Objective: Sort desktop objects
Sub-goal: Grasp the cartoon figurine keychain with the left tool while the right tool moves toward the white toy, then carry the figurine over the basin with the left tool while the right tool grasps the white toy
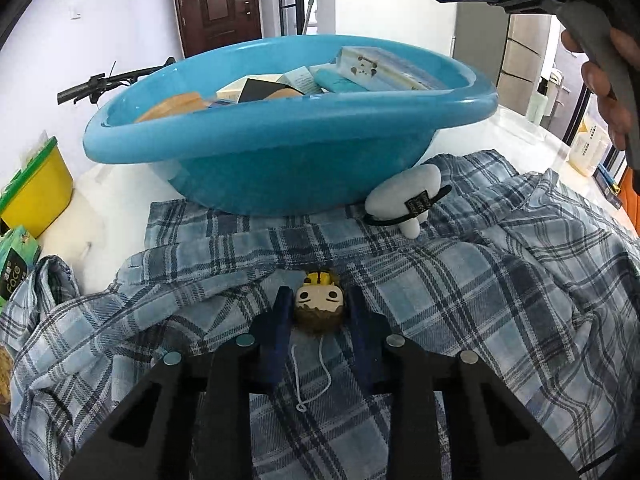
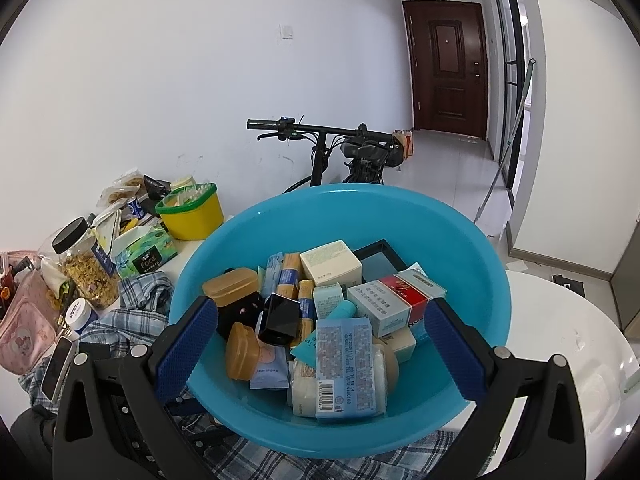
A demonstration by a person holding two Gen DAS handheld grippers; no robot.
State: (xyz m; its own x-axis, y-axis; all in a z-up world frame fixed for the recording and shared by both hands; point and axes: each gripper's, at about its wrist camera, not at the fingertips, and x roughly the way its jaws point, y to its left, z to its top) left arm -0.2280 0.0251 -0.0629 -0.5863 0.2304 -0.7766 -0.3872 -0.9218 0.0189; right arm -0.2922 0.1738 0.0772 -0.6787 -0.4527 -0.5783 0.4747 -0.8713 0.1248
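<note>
Sorting well along, judged by full basin (image 2: 472, 280) of boxes and jars. Left gripper (image 1: 318, 308) open astride small doll head (image 1: 319, 305) on plaid shirt (image 1: 500, 288), not yet pinched. White plush (image 1: 404, 196) touching basin base, still out. Right gripper (image 2: 320, 344) open, empty, above basin.

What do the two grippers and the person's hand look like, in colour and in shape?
The left gripper and the right gripper each have a black angular frame with round silver studs and two dark blue pads with a dotted texture. The hand that shows has bare fingers around a grey handle. No cables, markings or sleeve show.
</note>
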